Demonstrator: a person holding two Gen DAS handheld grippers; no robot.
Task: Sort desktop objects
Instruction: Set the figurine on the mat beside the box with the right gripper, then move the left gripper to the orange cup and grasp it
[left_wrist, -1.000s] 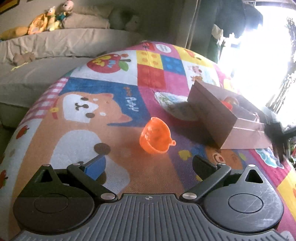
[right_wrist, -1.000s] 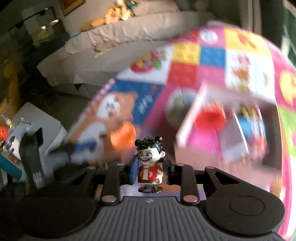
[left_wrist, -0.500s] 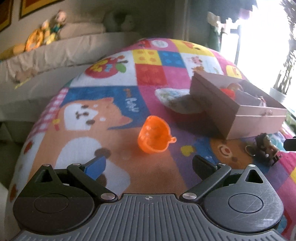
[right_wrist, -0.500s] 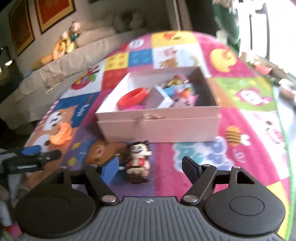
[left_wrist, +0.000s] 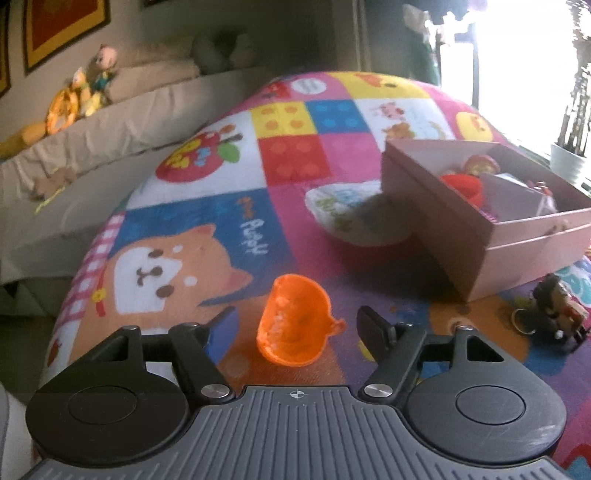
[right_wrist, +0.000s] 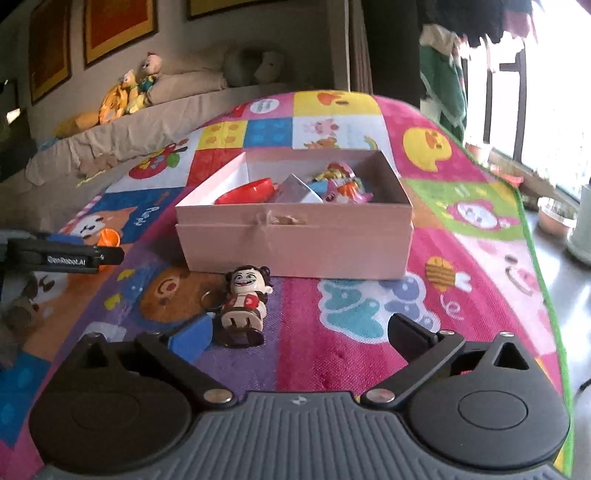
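While both grippers hover low over the mat, the left gripper has its fingers spread wide with the orange cup lying between them, tipped on its side, mouth turned toward the left finger and its small handle pointing at the right one. Neither finger appears to touch the cup; each stands just beside it. So the cup lies straight ahead of this gripper, already inside the gap, and a simple closing should catch it across its width, though the rounded wall may roll or slip as the fingers meet it. Beyond and to the right sits the box, holding a red ring and other toys, the likely place for the cup. Right gripper: fingers likewise spread and holding nothing; the figurine lies on the mat just beside its left finger, head toward the box's near wall, near but apart from it. For the cup the left gripper is plainly the nearer
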